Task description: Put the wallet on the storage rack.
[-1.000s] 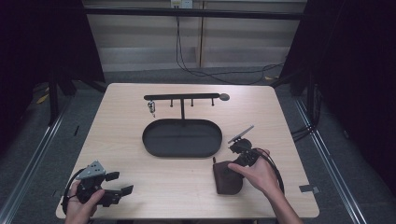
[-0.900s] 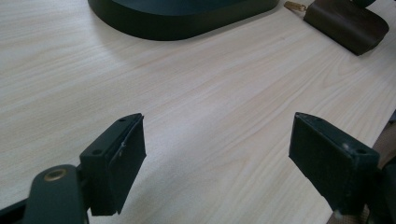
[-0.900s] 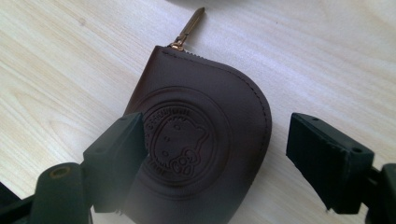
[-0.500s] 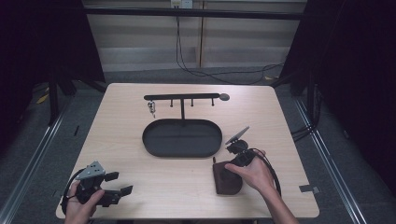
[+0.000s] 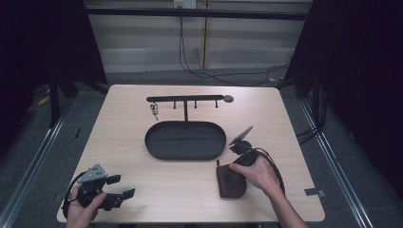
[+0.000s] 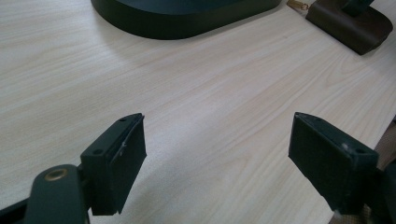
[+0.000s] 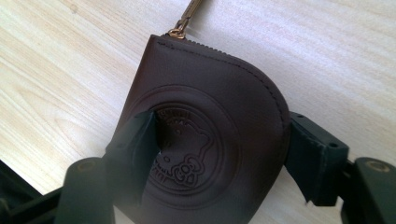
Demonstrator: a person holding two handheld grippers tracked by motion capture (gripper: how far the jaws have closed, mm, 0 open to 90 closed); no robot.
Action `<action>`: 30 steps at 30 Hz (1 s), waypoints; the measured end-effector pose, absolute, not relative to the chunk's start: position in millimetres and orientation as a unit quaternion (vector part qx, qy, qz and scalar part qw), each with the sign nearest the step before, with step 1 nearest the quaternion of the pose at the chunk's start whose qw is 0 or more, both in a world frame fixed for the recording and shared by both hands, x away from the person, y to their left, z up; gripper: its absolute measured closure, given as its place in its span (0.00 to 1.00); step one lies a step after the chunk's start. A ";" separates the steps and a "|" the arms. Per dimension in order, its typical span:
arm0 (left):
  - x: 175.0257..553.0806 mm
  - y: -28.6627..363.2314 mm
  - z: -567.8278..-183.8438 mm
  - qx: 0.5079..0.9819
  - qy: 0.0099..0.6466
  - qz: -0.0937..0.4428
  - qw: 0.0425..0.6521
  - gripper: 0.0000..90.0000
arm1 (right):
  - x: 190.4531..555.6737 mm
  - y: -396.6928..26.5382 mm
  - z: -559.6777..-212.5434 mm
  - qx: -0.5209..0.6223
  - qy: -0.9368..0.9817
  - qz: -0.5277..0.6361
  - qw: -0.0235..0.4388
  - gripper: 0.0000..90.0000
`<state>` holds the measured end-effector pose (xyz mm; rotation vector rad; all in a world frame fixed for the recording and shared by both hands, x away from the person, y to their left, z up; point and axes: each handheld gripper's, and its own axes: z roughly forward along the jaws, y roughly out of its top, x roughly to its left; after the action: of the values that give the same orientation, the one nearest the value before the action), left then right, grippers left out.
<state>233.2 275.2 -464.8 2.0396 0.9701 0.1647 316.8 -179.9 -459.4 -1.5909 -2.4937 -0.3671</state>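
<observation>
Right gripper [image 7: 219,158] jaws, just closing, around brown pouch [image 7: 205,140]

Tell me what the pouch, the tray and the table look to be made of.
Pouch: likely leather, dark brown and matte, with an embossed round emblem, a stitched edge and a brass-coloured zip pull. Tray: probably metal, black and matte, with a thin raised rim. Table: pale wood-grain surface, possibly laminate.

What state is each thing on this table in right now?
Pouch: zipped shut, flat on the table, between the right gripper's jaws.
Right gripper: jaws just closing in, pressing the pouch's sides.
Left gripper: open, nothing between its jaws.
Tray: empty.
Rack: upright, one small thing hanging.
</observation>
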 end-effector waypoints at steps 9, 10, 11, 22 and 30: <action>234.3 273.2 -465.5 0.819 0.385 0.067 0.419 0.21 | 318.4 -184.9 -446.9 -0.541 -0.828 -0.134 0.062 0.63; 233.8 273.0 -465.4 0.820 0.385 0.068 0.419 0.21 | 318.3 -185.4 -446.0 -0.542 -0.827 -0.137 0.061 0.65; 233.6 273.1 -465.4 0.819 0.385 0.068 0.420 0.21 | 318.3 -185.9 -444.8 -0.543 -0.826 -0.139 0.061 0.67; 233.1 273.5 -464.6 0.820 0.385 0.075 0.416 0.20 | 319.0 -186.3 -430.4 -0.543 -0.824 -0.151 0.062 0.80; 233.4 274.5 -464.6 0.817 0.387 0.066 0.422 0.19 | 319.1 -186.9 -416.3 -0.540 -0.825 -0.155 0.054 0.89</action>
<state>233.4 274.5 -464.6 2.0463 0.9678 0.1662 319.1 -186.9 -416.3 -1.6398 -2.5070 -0.4720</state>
